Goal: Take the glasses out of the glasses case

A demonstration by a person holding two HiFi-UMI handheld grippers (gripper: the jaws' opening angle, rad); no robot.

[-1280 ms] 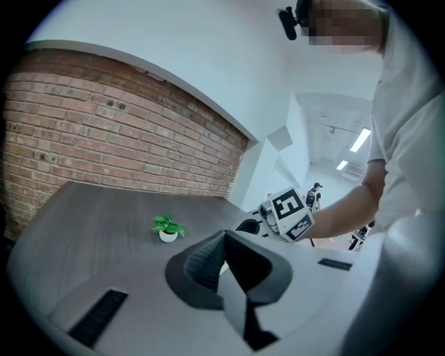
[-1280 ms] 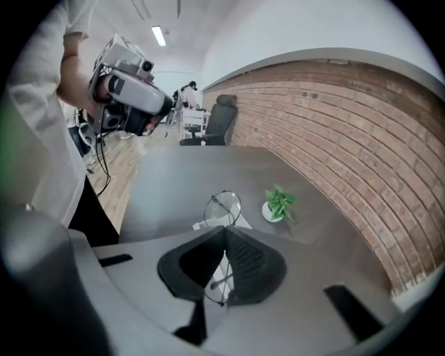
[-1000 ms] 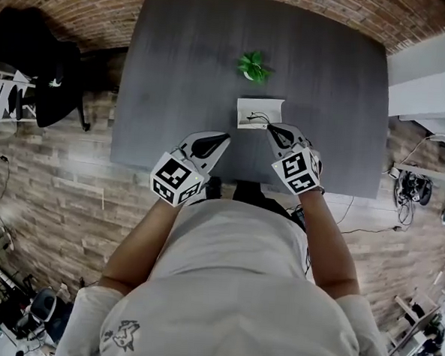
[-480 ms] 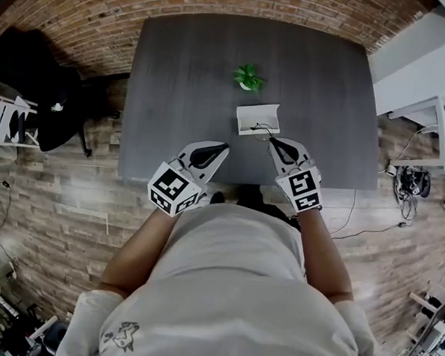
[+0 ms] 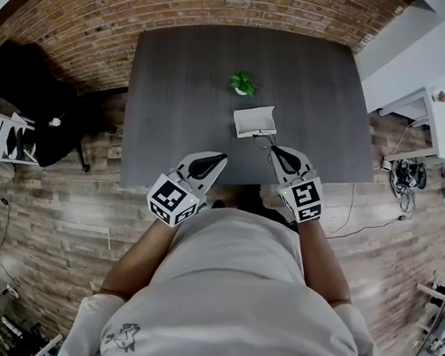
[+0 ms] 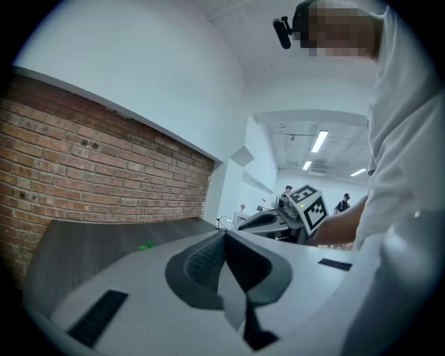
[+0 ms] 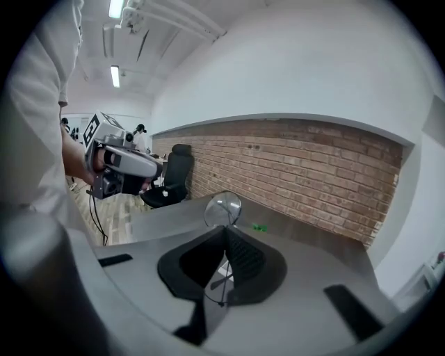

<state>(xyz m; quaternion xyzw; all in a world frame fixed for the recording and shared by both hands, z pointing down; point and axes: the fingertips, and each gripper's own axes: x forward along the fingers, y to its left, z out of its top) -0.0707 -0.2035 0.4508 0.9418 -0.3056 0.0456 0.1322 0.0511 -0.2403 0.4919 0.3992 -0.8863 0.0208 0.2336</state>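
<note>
A white glasses case [image 5: 254,121] lies open on the dark table [image 5: 175,88], below a small green plant. My right gripper [image 5: 273,149] is shut on the thin-framed glasses [image 5: 264,141], which hang just in front of the case, lifted free of it. In the right gripper view one round lens [image 7: 222,208] sticks up past the shut jaws [image 7: 224,240]. My left gripper [image 5: 217,160] hovers over the table's near edge, left of the case, shut with nothing in it; its pads [image 6: 208,257] meet. The right gripper [image 6: 278,220] shows beyond it.
The green plant [image 5: 242,82] stands behind the case, mid-table. A black chair [image 5: 33,79] is off the table's left side and white furniture [image 5: 426,111] with cables off its right. A brick wall [image 5: 217,11] runs behind the table.
Both grippers have risen and drawn back toward the person. The glasses have come away from the case with the right gripper.
</note>
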